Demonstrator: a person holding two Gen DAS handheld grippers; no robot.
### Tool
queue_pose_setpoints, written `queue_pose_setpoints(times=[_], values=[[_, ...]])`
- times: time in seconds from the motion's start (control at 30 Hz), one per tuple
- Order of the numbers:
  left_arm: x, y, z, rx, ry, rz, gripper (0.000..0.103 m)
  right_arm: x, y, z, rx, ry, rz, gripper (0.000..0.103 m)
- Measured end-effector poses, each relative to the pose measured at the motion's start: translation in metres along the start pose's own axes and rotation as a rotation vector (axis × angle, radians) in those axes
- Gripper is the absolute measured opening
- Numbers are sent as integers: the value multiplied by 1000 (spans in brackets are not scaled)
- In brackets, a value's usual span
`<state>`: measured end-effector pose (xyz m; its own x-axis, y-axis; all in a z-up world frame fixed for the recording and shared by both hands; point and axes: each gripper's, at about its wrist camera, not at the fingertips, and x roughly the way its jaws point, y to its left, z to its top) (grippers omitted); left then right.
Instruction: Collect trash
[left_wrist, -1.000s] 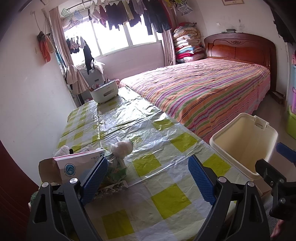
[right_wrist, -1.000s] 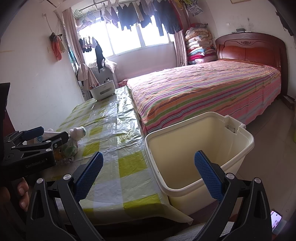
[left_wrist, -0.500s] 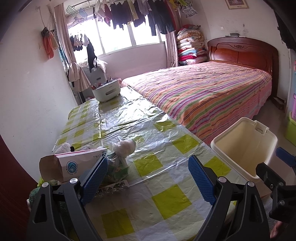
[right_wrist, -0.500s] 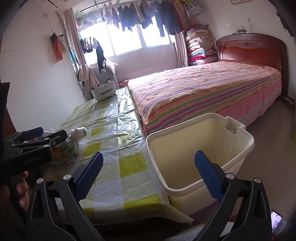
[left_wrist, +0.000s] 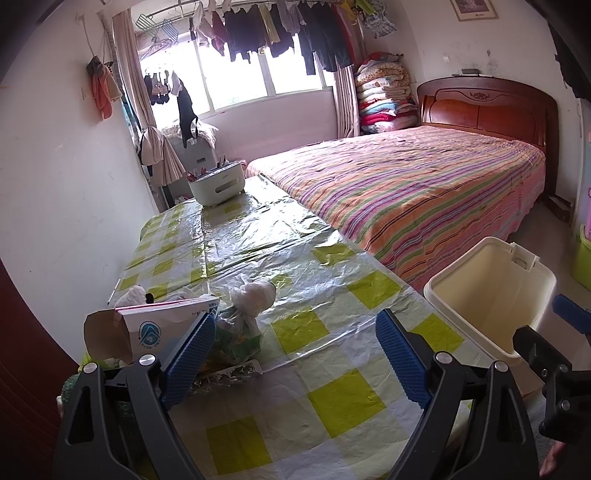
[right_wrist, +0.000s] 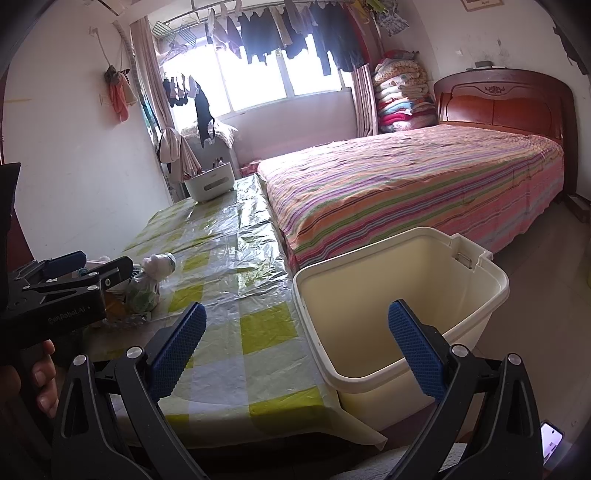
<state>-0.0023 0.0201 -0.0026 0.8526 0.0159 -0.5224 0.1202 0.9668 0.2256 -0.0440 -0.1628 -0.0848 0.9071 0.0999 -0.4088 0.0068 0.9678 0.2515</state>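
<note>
Trash lies at the table's near left: a white-and-pink carton (left_wrist: 162, 325) with an open brown flap, a knotted white plastic bag (left_wrist: 255, 295), a green wrapper (left_wrist: 240, 336) and a flat silvery packet (left_wrist: 229, 373). My left gripper (left_wrist: 295, 354) is open and empty, its left pad just in front of the carton. My right gripper (right_wrist: 295, 350) is open and empty, low at the table's near edge, in front of the cream bin (right_wrist: 402, 295). The bag also shows in the right wrist view (right_wrist: 159, 264), behind my left gripper (right_wrist: 66, 288).
The table (left_wrist: 332, 398) has a yellow-checked cloth under clear plastic. A white caddy (left_wrist: 218, 184) stands at its far end. A striped bed (left_wrist: 424, 184) runs along the right. The bin (left_wrist: 491, 291) stands on the floor between table and bed. A phone (right_wrist: 552, 441) lies low right.
The left gripper has tilted up and drawn back slightly, so the trash sits lower in its view. The right gripper has barely moved. Both stay open.
</note>
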Motion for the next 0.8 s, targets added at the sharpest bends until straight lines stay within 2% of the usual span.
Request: queue_pose_setpoints(times=[0.57, 0.73, 0.8], values=[[-2, 5, -11, 0, 2, 42, 86, -5, 2, 1, -25, -21, 53, 97], [-11, 18, -20, -37, -21, 47, 86, -2, 15, 7, -71, -35, 129, 97], [-20, 27, -24, -59, -63, 40, 86, 2, 23, 12, -100, -44, 170, 97]])
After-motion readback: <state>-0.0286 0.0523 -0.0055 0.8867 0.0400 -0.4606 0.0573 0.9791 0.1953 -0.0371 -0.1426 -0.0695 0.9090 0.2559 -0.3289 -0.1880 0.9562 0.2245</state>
